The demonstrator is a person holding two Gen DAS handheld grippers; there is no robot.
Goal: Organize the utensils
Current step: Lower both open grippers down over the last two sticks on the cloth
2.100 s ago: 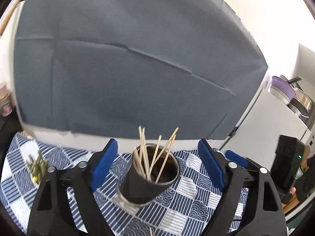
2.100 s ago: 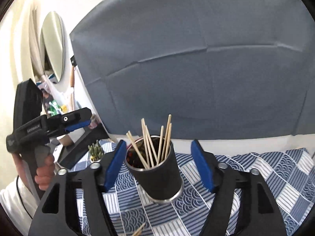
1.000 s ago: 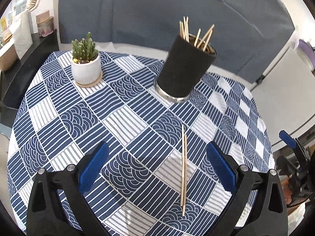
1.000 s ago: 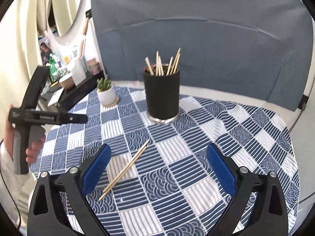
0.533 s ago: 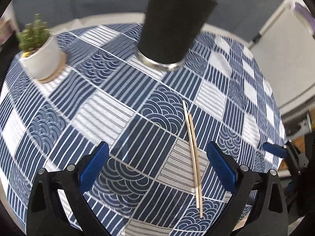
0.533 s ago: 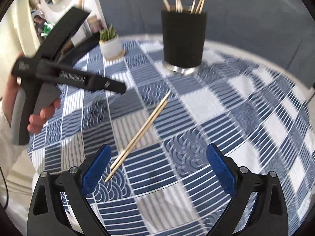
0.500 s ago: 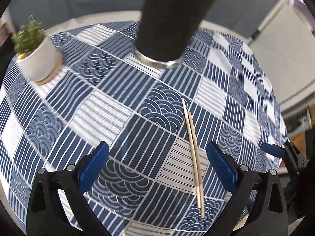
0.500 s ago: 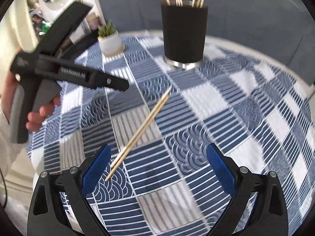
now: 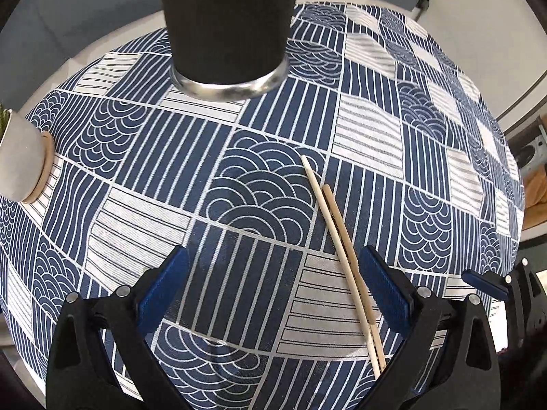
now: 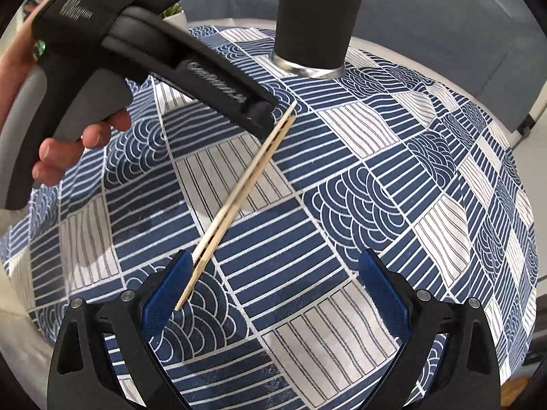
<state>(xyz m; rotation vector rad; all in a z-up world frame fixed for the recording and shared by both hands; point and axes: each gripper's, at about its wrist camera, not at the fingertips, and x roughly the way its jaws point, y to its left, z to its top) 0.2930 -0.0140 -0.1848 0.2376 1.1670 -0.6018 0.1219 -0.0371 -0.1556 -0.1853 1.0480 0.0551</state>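
Note:
Two wooden chopsticks (image 9: 342,239) lie side by side on the blue patterned tablecloth (image 9: 171,157). My left gripper (image 9: 273,280) hangs open low over the cloth, and the pair runs past the inner side of its right finger. In the right wrist view the chopsticks (image 10: 239,191) end beside the left finger of my open right gripper (image 10: 273,287). A black cup (image 10: 318,17) with a steel base stands behind, holding several more sticks. The same cup (image 9: 229,24) fills the top of the left wrist view. The left gripper's body (image 10: 143,54), held by a hand, reaches over the chopsticks' far ends.
A white plant pot (image 9: 17,160) on a wooden coaster sits at the table's left. The round table's edge (image 9: 512,205) drops away on the right. A grey backdrop (image 10: 444,34) stands behind the table.
Both grippers have dropped lower and moved closer to the loose chopsticks. The left one now reaches over their far ends; the cup looms larger in both views.

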